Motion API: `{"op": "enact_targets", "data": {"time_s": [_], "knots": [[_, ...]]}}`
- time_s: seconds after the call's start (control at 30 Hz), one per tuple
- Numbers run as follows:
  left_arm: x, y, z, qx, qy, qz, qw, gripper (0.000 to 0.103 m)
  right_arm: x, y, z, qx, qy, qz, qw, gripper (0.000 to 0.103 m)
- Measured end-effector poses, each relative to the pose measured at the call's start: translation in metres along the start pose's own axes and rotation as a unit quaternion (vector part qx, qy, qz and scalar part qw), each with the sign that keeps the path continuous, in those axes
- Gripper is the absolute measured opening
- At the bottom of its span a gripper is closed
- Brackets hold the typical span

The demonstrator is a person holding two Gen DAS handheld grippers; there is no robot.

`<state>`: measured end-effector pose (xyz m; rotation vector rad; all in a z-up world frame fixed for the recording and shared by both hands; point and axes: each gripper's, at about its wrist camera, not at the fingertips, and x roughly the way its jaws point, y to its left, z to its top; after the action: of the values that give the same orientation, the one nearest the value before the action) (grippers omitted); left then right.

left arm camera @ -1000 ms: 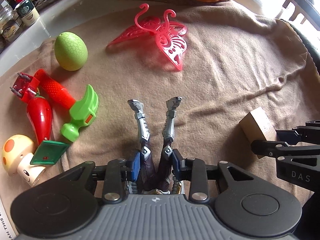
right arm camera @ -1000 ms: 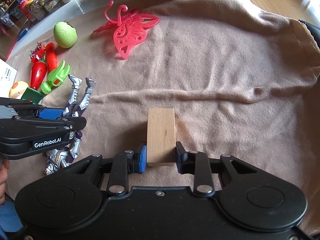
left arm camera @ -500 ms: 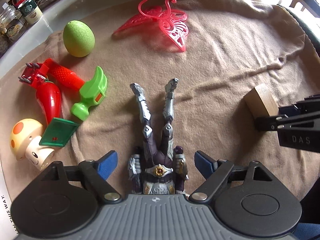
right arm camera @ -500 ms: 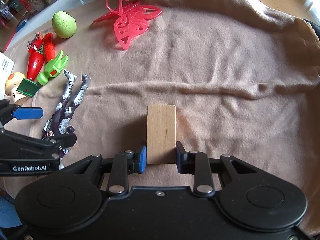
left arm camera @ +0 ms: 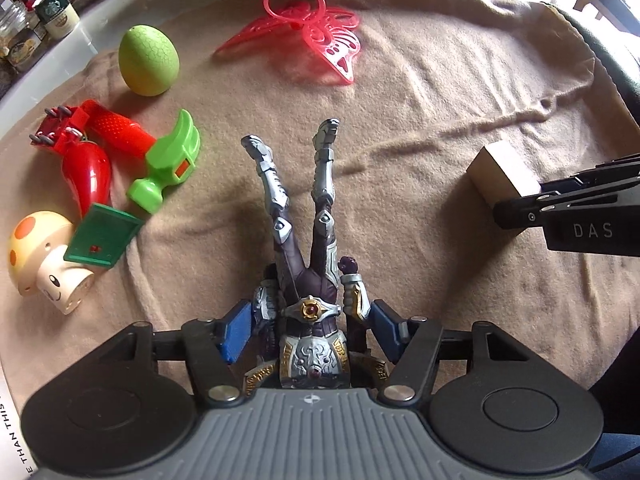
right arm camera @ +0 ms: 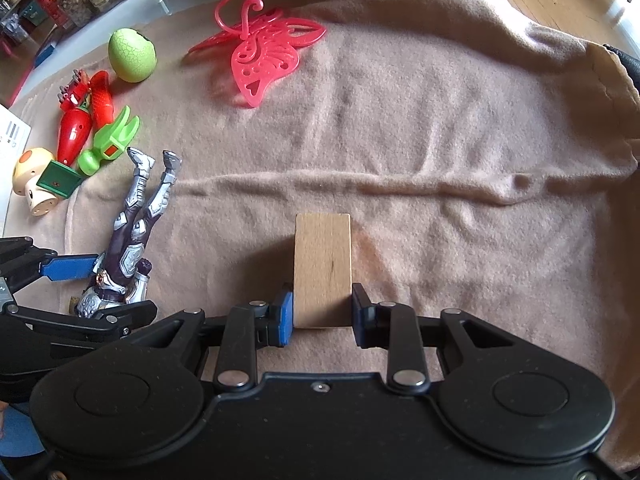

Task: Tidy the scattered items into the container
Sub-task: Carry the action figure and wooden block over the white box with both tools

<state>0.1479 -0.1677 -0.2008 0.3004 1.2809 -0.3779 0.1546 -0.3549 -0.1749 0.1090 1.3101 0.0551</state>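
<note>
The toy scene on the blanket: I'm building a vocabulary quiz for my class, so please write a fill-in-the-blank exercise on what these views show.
1. The right tool is shut on a wooden ____.
2. The action figure lies between the left tool's blue pads with its ____ pointing away from the camera.
3. The egg is coloured ____.
4. The pink plastic toy near the blanket's far edge is shaped like a ____.

Missing words: block; legs; green; butterfly
</note>
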Motion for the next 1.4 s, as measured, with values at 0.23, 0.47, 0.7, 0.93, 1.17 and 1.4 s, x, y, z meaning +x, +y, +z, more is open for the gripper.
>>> {"op": "enact_targets", "data": {"time_s": [0.23,0.47,0.7,0.93,1.17,1.4], "knots": [[-0.033,0.005,0.001,0.001,-0.033,0.019,0.9993,0.064,-0.014,0.006,0.003,-0.006,-0.022,0.008,1.0,0.03],[-0.067,0.018,-0.012,-0.028,-0.058,0.022,0.9977,0.064,-0.015,0.02,0.004,-0.023,-0.026,0.003,0.999,0.03],[-0.108,0.042,-0.039,-0.061,-0.089,0.045,0.9932,0.064,-0.026,0.037,0.001,-0.036,-0.044,0.008,0.998,0.03],[-0.161,0.089,-0.075,-0.104,-0.125,0.061,0.9847,0.064,-0.044,0.062,-0.001,-0.026,-0.068,0.046,0.996,0.03],[-0.214,0.154,-0.109,-0.154,-0.163,0.083,0.971,0.064,-0.064,0.111,0.004,-0.051,-0.072,0.055,0.995,0.03],[-0.249,0.233,-0.148,-0.221,-0.188,0.1,0.9518,0.064,-0.107,0.194,0.03,-0.11,-0.101,0.073,0.986,0.03]]}}
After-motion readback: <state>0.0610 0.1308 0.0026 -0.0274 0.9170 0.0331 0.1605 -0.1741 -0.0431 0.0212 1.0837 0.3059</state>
